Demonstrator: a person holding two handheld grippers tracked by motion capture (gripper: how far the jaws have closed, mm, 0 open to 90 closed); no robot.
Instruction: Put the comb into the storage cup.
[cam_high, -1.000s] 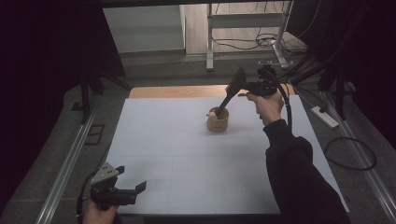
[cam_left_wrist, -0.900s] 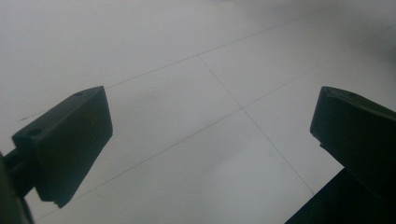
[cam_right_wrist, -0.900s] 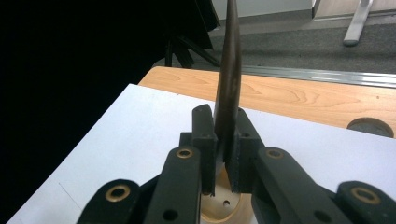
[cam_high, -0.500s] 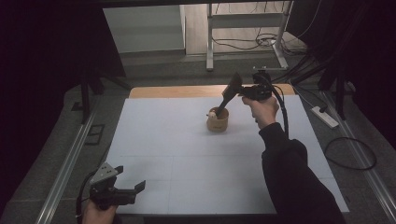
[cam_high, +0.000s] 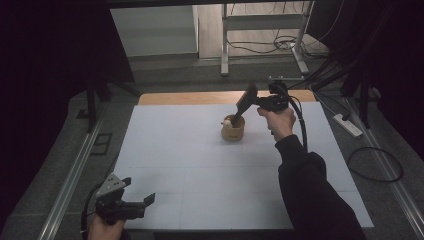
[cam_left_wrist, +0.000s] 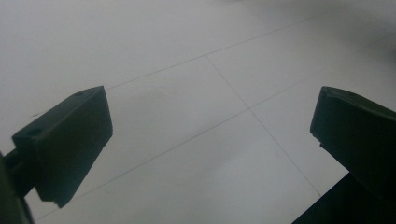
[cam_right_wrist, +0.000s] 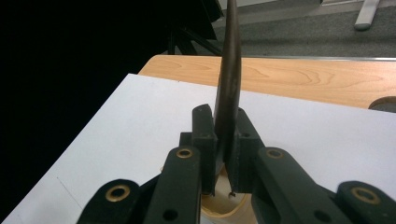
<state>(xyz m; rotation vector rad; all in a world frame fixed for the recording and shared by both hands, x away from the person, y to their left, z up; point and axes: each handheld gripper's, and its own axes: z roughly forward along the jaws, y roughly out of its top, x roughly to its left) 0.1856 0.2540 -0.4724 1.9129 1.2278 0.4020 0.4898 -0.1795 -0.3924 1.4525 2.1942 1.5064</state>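
Your right gripper (cam_high: 248, 99) clamped on dark spoon (cam_right_wrist: 229, 74), handle tilted up; wooden cup (cam_high: 233, 131) directly below tip. Left gripper (cam_high: 131, 204) gaping, far off.

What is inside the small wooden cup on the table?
In the cup a small pale object shows at the rim, and the dark utensil held by the right hand-held gripper dips in. The cup's bottom is hidden.
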